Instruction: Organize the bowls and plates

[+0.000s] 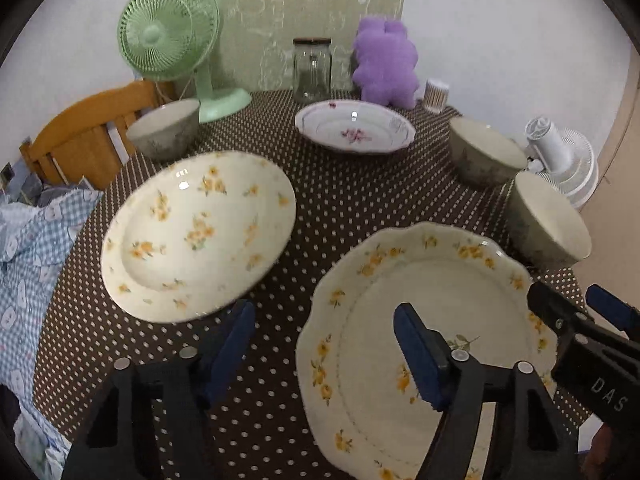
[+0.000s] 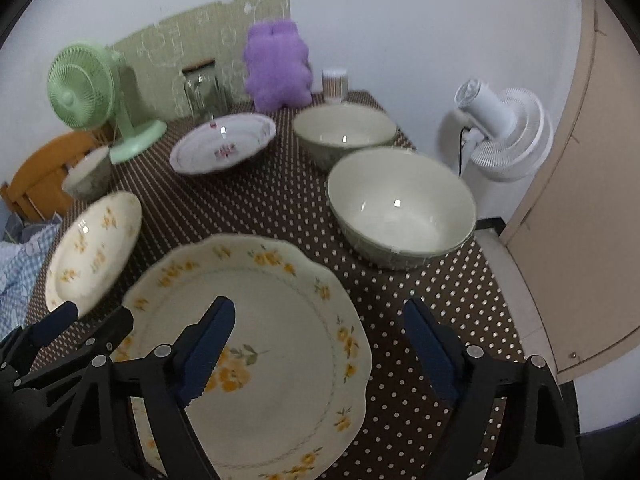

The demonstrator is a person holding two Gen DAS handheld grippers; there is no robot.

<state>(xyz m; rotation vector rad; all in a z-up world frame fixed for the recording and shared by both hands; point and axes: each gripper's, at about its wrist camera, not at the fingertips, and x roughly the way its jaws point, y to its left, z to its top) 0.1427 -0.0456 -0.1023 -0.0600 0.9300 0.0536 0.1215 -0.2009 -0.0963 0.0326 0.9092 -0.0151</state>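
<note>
A scalloped plate with yellow flowers [image 1: 404, 280] [image 2: 280, 320] lies nearest on the dotted tablecloth. My left gripper [image 1: 322, 320] [image 2: 96, 316] is open, its jaws straddling that plate's left rim without touching it. My right gripper [image 2: 320, 312] [image 1: 568, 296] is open over the plate's right rim. A round yellow-flowered deep plate [image 1: 196, 232] [image 2: 92, 252] lies to the left. A pink-flowered plate [image 1: 354, 126] [image 2: 224, 142] sits at the back. Two pale green bowls [image 2: 400, 204] [image 2: 346, 132] stand at the right and a third bowl [image 1: 164, 130] at the far left.
Along the back wall stand a green fan [image 1: 168, 28], a glass jar [image 1: 312, 70], a purple plush [image 1: 386, 64] and a toothpick holder [image 1: 436, 94]. A white fan [image 2: 500, 132] and a beige door [image 2: 580, 240] are right; a wooden chair [image 1: 80, 132] and blue cloth [image 1: 28, 260] are left.
</note>
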